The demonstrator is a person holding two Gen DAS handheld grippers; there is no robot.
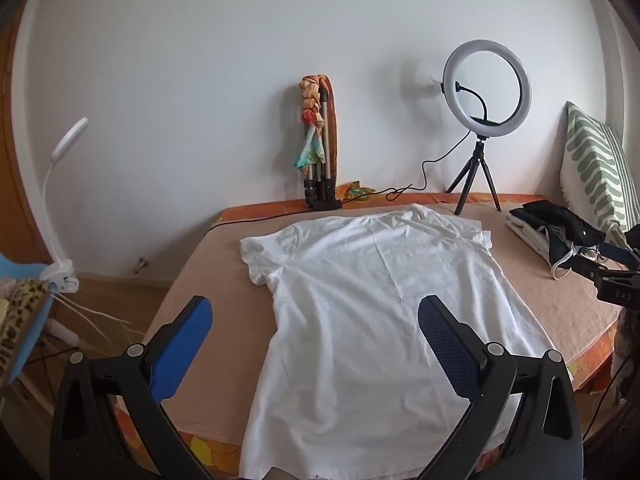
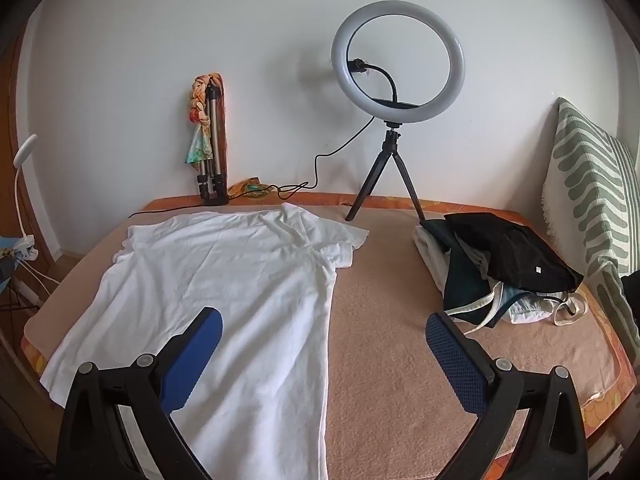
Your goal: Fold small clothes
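A white T-shirt (image 1: pixel 360 300) lies spread flat on the beige bed cover (image 1: pixel 208 276), collar toward the wall, hem at the near edge. My left gripper (image 1: pixel 316 312) hovers open above the shirt's lower left part, nothing between its blue pads. In the right wrist view the same T-shirt (image 2: pixel 224 280) fills the left half of the bed cover (image 2: pixel 392 320). My right gripper (image 2: pixel 324 326) stands open over the shirt's right edge, holding nothing. The right gripper's body also shows at the right edge of the left wrist view.
A heap of dark and light clothes (image 2: pixel 500 264) sits at the right by a green patterned cushion (image 2: pixel 592 208). A ring light on a tripod (image 2: pixel 398 80) and a folded tripod with a scarf (image 2: pixel 210 140) stand against the wall. A clip lamp (image 1: pixel 60 200) is left of the bed.
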